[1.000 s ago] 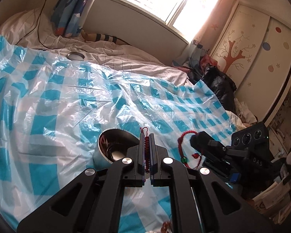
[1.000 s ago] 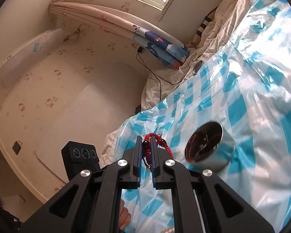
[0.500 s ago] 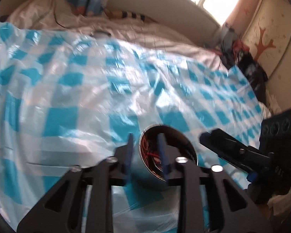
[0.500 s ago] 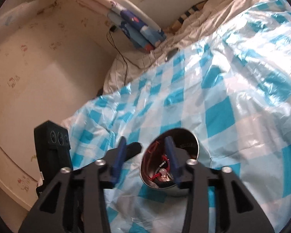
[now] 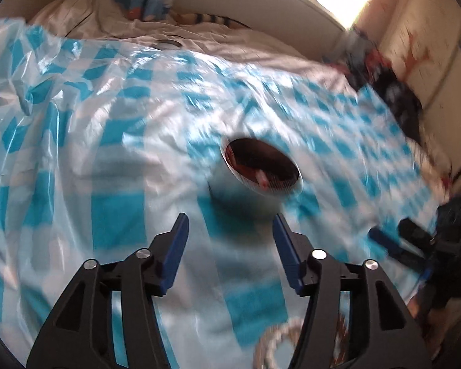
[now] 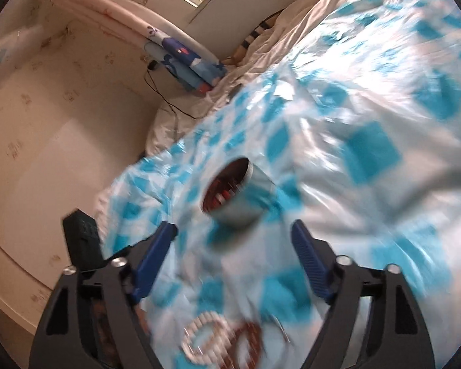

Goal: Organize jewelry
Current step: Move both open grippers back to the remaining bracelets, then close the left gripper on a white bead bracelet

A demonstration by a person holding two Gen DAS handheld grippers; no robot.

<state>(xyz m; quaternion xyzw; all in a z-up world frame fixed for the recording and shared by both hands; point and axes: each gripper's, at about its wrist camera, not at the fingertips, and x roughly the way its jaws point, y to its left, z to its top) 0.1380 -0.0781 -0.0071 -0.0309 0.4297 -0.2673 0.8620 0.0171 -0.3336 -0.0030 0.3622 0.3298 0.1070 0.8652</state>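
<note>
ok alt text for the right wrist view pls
The right gripper, jaws opening and empty, hangs over a blue-and-white checked plastic sheet on a bed, just short of a round metal tin with red jewelry inside. A pale beaded bracelet lies blurred near the bottom edge.

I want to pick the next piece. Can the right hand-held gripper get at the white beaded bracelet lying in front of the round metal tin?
Probably yes. The right hand-held gripper is empty, jaws opening, and the white beaded bracelet lies uncovered on the blue checked plastic sheet just below it.
</note>
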